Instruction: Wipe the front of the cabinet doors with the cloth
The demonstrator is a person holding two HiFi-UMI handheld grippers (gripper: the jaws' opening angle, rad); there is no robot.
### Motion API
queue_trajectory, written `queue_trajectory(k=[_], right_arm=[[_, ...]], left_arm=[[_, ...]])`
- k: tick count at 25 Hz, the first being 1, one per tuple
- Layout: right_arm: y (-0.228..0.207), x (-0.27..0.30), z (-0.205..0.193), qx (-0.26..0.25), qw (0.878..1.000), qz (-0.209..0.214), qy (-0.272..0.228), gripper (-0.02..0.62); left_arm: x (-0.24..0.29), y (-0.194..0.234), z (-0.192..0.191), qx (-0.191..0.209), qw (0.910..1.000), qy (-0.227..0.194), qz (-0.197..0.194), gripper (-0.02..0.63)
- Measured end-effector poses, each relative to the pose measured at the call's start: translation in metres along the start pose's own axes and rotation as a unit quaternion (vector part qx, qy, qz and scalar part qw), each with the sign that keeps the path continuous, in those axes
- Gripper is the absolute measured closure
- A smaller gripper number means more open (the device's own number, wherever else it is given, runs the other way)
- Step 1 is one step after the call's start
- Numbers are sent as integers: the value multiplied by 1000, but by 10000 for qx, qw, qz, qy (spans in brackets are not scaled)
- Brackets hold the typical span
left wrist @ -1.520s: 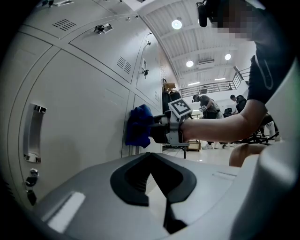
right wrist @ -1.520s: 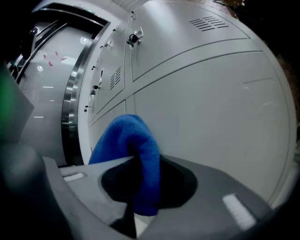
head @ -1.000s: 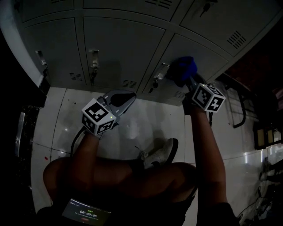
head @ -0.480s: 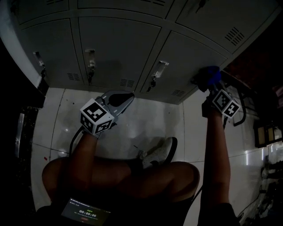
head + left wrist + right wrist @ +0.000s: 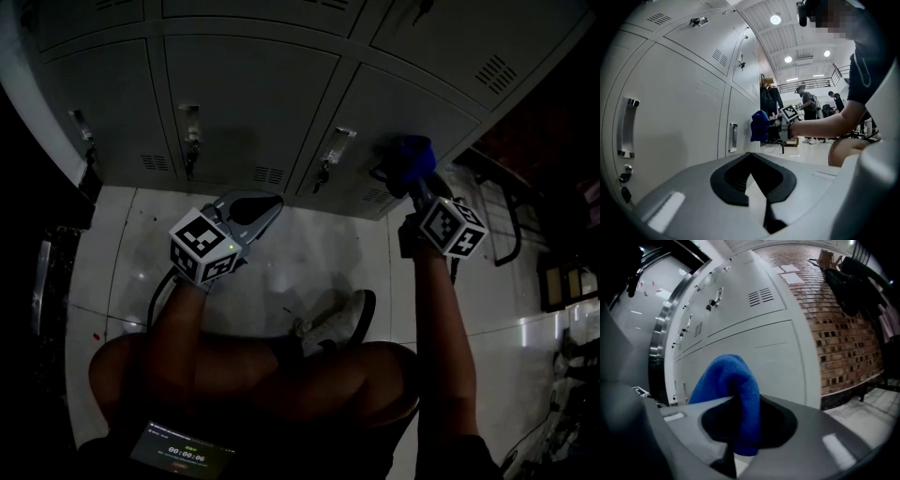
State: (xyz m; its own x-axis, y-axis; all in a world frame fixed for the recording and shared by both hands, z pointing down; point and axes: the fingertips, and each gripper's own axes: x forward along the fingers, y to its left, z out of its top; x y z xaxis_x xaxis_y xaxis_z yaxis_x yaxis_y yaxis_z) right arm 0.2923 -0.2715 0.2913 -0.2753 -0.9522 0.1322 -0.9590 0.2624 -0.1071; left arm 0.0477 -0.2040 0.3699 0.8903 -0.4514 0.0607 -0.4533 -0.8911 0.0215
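A bank of grey cabinet doors (image 5: 253, 94) fills the top of the head view. The blue cloth (image 5: 410, 159) is pressed on the bottom-right door (image 5: 412, 112), near its lower edge, with my right gripper (image 5: 412, 183) shut on it. In the right gripper view the cloth (image 5: 733, 394) bulges out between the jaws against the same door (image 5: 759, 352). My left gripper (image 5: 255, 208) hangs over the floor below the middle door, shut and empty. In the left gripper view the cloth (image 5: 759, 125) shows far off, against a door (image 5: 740, 117).
Door handles with key locks (image 5: 192, 127) stick out of the lower doors. A brick wall (image 5: 843, 324) stands right of the cabinets. White floor tiles (image 5: 309, 262) lie below, with my shoe (image 5: 342, 323) and knees on them. People stand in the background (image 5: 806, 108).
My right gripper with the cloth swept right along the bottom-right door, then came back left and slightly up. The left gripper has stayed in place.
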Motion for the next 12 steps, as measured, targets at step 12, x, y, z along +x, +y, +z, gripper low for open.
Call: queue_trajectory(k=[12], right_arm=[[123,78,-63,-144,9938,882,659,523]], left_arm=[[-3,4,9,-44,9998,-181,56,600]])
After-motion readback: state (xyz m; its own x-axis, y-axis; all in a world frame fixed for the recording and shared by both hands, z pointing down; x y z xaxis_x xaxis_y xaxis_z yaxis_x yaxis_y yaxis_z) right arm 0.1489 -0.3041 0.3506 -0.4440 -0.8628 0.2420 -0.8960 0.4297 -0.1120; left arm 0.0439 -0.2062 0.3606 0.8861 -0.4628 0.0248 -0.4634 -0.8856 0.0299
